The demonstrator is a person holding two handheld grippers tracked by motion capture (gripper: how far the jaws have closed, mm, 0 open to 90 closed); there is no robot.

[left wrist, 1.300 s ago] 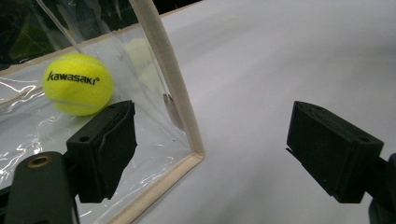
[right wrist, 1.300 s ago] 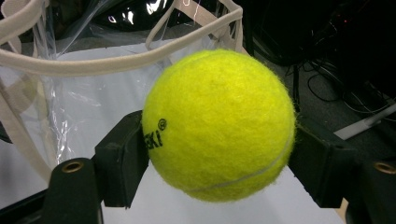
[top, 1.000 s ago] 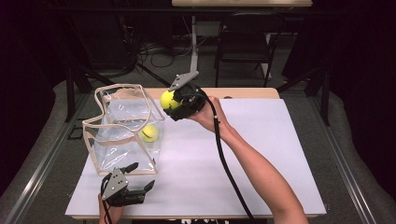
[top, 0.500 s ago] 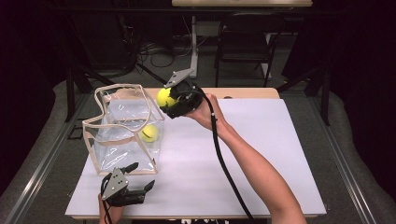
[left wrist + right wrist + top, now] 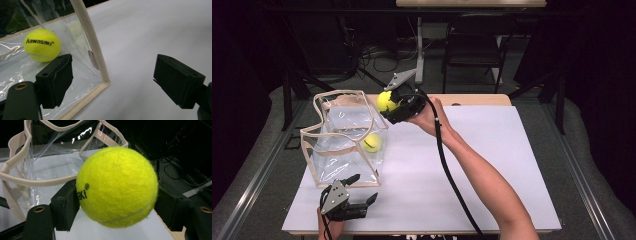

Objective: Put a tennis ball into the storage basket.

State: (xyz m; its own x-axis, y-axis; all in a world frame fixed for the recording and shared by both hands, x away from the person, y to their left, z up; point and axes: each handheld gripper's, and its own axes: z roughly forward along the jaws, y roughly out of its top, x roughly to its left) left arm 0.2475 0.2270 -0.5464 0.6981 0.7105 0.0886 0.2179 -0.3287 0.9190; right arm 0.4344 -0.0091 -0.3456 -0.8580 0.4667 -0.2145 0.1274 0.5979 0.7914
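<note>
White table (image 5: 492, 165) before a dark room. My right tool (image 5: 398, 104) pinches a yellow tennis ball (image 5: 386, 101) at the clear bag's (image 5: 344, 137) 2 o'clock rim. A second tennis ball (image 5: 372, 142) lies inside the bag. My left tool (image 5: 357, 192), jaws spread, rests at the bag's 6 o'clock.

A clear bag (image 5: 343, 142) stands on the left of the tabletop (image 5: 492, 165). One tennis ball (image 5: 372, 142) lies inside it. Another tennis ball (image 5: 386, 101) is above the bag's back right corner. A chair (image 5: 472, 47) stands behind the tabletop.
</note>
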